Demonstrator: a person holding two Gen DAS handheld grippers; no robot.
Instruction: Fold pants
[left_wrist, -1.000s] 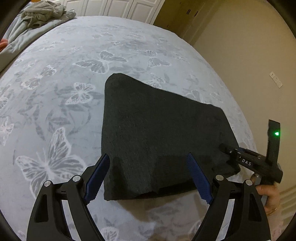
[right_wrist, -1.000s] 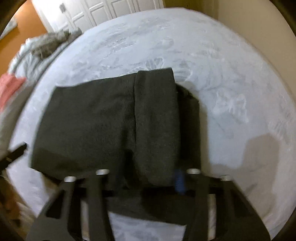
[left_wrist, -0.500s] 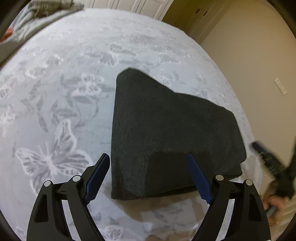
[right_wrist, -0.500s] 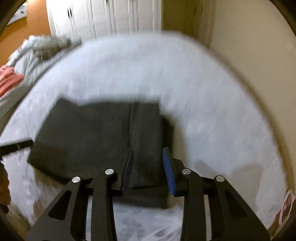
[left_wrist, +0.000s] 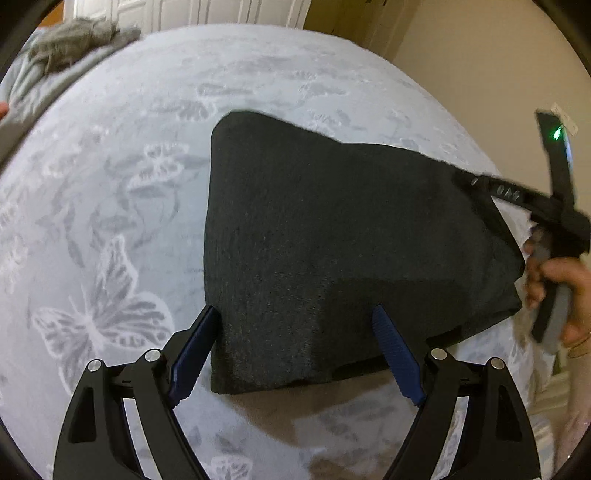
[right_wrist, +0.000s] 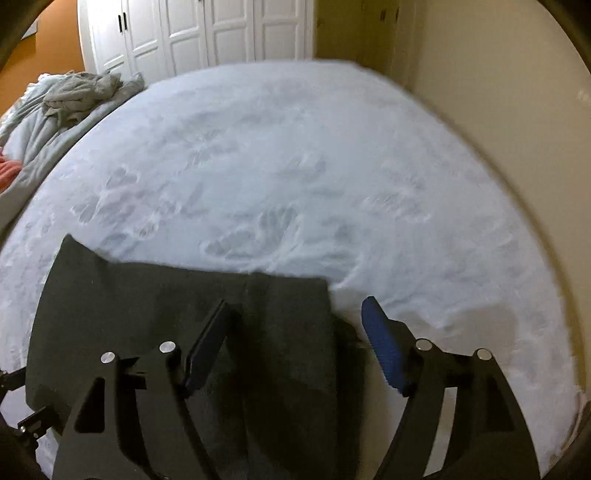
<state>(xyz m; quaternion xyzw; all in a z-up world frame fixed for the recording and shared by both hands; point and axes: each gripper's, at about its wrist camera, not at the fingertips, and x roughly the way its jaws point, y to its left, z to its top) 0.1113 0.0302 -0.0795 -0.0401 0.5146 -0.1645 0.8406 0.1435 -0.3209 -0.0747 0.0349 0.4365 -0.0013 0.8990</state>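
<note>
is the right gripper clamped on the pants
No, the right gripper, whose jaws have just been opening, stands apart over the folded dark pants.

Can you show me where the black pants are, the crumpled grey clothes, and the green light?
pants (left_wrist: 332, 229), left wrist view, middle of the folded top.
grey clothes (right_wrist: 79, 94), right wrist view, middle of the pile.
green light (left_wrist: 556, 133), left wrist view, the glowing spot.

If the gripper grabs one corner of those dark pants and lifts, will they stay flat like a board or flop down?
Probably flop. The pants are soft folded cloth lying flat on the bedspread, following its surface, so nothing looks stiff. The folded layers would likely slide apart and droop. They look thick and fuzzy, so probably not slippery for the ribbed pads.
</note>
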